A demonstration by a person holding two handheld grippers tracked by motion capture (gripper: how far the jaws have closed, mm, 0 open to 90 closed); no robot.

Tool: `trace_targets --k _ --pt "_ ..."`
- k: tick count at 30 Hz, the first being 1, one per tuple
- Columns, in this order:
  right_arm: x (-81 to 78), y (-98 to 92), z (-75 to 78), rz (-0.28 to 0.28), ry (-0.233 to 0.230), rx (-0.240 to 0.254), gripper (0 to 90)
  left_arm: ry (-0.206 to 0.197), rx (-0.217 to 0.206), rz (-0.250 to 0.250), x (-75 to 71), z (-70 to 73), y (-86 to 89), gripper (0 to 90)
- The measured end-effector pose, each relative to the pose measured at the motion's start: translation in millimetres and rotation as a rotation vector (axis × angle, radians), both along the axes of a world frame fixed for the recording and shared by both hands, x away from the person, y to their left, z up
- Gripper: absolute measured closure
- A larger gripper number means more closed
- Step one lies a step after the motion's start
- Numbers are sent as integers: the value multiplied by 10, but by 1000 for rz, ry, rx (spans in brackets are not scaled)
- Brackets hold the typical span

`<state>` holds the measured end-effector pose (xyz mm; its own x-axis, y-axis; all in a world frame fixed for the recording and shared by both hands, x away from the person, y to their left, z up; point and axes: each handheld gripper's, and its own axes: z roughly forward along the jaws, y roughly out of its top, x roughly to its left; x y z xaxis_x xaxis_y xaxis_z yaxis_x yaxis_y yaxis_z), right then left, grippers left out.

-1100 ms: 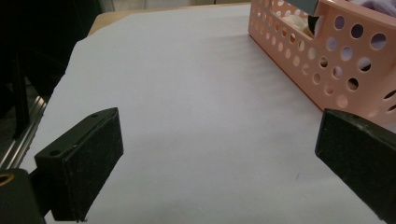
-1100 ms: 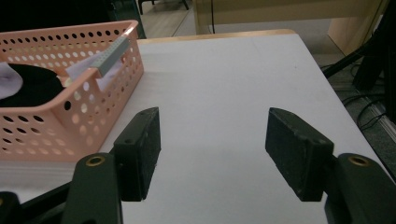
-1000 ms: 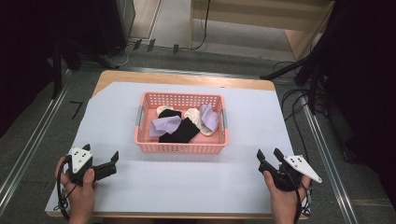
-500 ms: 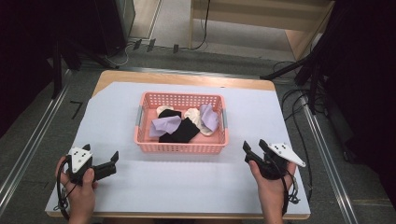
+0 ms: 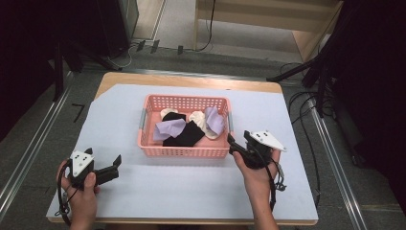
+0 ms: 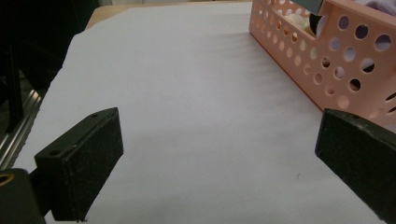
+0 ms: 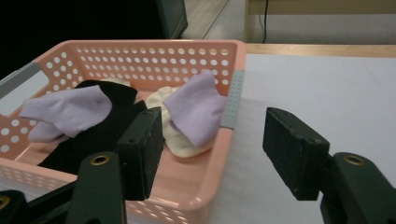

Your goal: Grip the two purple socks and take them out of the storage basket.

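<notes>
A pink perforated basket (image 5: pixel 184 151) sits mid-table holding lilac (image 5: pixel 168 128), black (image 5: pixel 184 135) and cream socks (image 5: pixel 197 117). My right gripper (image 5: pixel 231 143) is open at the basket's front right corner, its jaws straddling the right rim (image 7: pixel 219 144). Just ahead of it lie a lilac sock (image 7: pixel 196 109) and a cream sock (image 7: pixel 173 135). My left gripper (image 5: pixel 116 164) rests open at the front left, over bare sheet, with the basket wall (image 6: pixel 327 70) off to its right. Nothing is between either pair of jaws.
A pale sheet (image 5: pixel 191 191) covers the wooden table (image 5: pixel 191 80). Metal rails run along both sides of the table. Cables lie on the floor at right and behind. Dark stands rise at the back.
My right gripper has moved up and left from the front right of the table to the basket's right front corner. The left gripper has stayed put.
</notes>
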<state>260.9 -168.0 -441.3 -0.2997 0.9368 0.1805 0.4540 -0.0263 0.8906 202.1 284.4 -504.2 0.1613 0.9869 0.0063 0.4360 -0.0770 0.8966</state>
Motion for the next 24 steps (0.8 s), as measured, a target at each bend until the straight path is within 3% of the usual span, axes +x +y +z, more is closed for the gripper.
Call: trace_targets --k 9,20,22,24 --pt "167 374 20 41 19 13 392 13 -6 3 14 -1 6 17" --pt "381 955 -8 117 48 -46 399 25 -14 -1 30 -3 13 17" --pt "436 1131 -45 144 60 -63 399 25 -16 2 34 -4 13 17" --pt "454 1179 -55 150 60 -70 400 28 -13 1 34 -3 15 17"
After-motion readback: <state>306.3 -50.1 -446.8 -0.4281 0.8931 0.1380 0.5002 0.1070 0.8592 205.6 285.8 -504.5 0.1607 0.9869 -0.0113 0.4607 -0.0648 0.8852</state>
